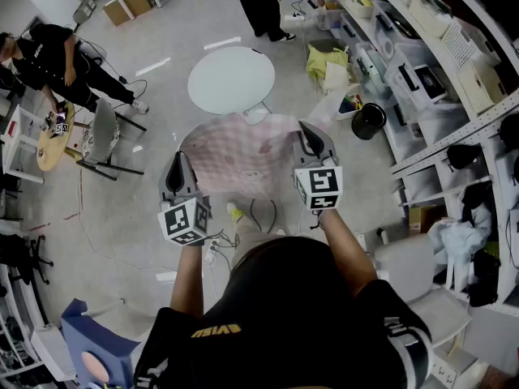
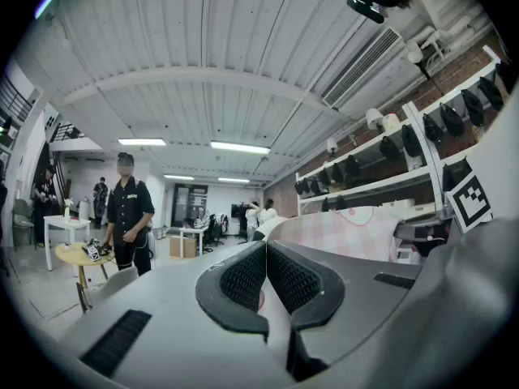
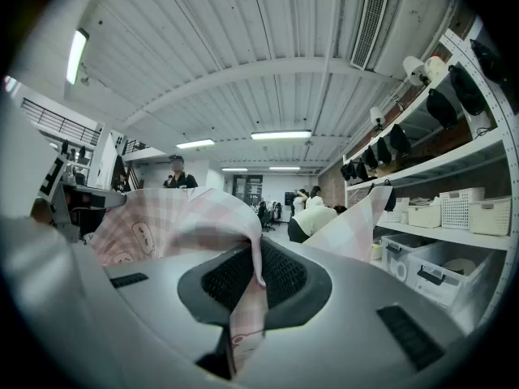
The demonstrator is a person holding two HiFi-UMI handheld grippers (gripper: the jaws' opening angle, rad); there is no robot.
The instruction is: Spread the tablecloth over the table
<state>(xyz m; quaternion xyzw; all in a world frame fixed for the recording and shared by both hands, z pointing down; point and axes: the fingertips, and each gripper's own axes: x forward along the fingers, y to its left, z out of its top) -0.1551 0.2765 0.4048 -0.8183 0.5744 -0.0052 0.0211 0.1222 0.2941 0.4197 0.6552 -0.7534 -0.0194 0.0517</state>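
Pink checked tablecloth [image 1: 243, 156] (small cartoon prints) stretches between 2 clamped tongs: left gripper [image 2: 266, 275] and right gripper [image 3: 256, 275] pinch its edge.

a black bucket [image 1: 369, 120] stands near the shelves [image 1: 442, 63] at right; cardboard boxes [image 1: 128, 5] sit top left, a grey chair [image 1: 104, 132] beside a small round wooden counter [image 1: 53, 136].
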